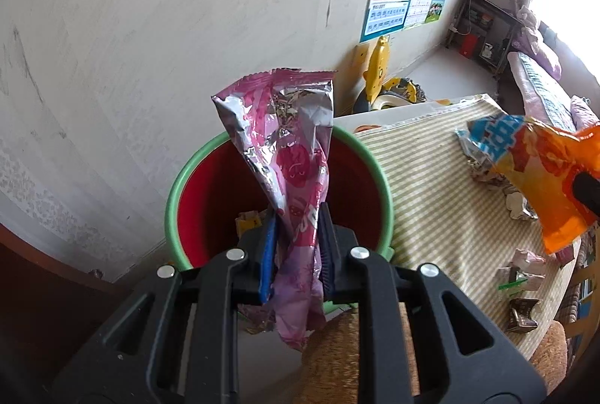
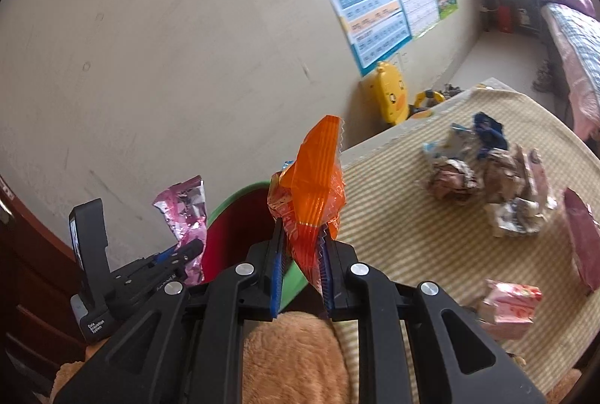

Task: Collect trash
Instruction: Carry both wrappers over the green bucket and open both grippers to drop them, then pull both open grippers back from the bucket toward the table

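My left gripper [image 1: 296, 246] clamped tight on pink wrapper [image 1: 285, 149], hanging above red bin [image 1: 210, 194]. My right gripper [image 2: 302, 254] pinching orange wrapper [image 2: 318, 179] near bin rim. Step: carrying to drop. Next, I judge: centre over bin, release. More trash [image 2: 487, 186] beyond on striped table [image 2: 412, 246].

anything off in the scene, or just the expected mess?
Just the mess: crumpled wrappers still litter the table. Both grippers hold trash by the bin: left a pink wrapper, right an orange one.
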### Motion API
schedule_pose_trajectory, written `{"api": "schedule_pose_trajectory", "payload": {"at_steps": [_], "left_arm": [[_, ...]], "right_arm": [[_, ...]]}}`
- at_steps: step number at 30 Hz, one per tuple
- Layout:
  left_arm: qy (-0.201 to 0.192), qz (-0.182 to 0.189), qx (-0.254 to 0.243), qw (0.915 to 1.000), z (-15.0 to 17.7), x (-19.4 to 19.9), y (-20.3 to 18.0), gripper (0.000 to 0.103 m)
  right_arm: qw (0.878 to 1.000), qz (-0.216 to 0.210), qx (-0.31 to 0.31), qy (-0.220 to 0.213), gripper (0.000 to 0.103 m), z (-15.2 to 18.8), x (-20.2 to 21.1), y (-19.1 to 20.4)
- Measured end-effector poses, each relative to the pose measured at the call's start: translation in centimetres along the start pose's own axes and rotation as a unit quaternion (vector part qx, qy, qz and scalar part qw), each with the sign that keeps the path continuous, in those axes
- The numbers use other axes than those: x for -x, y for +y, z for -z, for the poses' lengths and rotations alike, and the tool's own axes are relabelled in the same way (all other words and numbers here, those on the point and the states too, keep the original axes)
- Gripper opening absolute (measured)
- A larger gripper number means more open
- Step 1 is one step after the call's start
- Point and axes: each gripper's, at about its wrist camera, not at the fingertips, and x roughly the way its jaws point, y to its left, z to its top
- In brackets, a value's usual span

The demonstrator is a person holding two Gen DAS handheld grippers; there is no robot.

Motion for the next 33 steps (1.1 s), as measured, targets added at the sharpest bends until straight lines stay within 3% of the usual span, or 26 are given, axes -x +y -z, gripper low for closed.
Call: {"api": "schedule_pose_trajectory", "payload": {"at_steps": [26,27,28,29,30,31,33], "left_arm": [[0.063,0.005,0.045,0.997,1.6,-4.6,3.5,0.02],[0.065,0.007,0.045,0.9969,1.7,-4.7,3.6,0.022],[0.066,0.007,0.047,0.9967,1.7,-4.9,3.6,0.036],[0.07,0.008,0.049,0.9963,1.7,-5.0,3.7,0.047],[0.07,0.007,0.054,0.996,1.7,-5.2,3.8,0.063],[0.066,0.007,0.059,0.9961,1.7,-5.0,3.9,0.064],[0.064,0.005,0.059,0.9962,1.7,-4.8,3.8,0.064]], "right_arm": [[0.996,-0.023,0.045,0.07,0.019,-0.2,-8.8,5.5],[0.996,-0.026,0.042,0.07,0.02,-0.2,-9.0,5.4],[0.996,-0.027,0.041,0.071,0.022,-0.2,-9.1,5.5],[0.996,-0.029,0.038,0.073,0.032,-0.1,-9.2,5.4],[0.996,-0.033,0.033,0.071,0.049,-0.1,-9.3,5.3],[0.997,-0.034,0.031,0.067,0.055,-0.2,-9.2,5.2],[0.997,-0.033,0.027,0.064,0.056,-0.3,-9.1,5.0]]}}
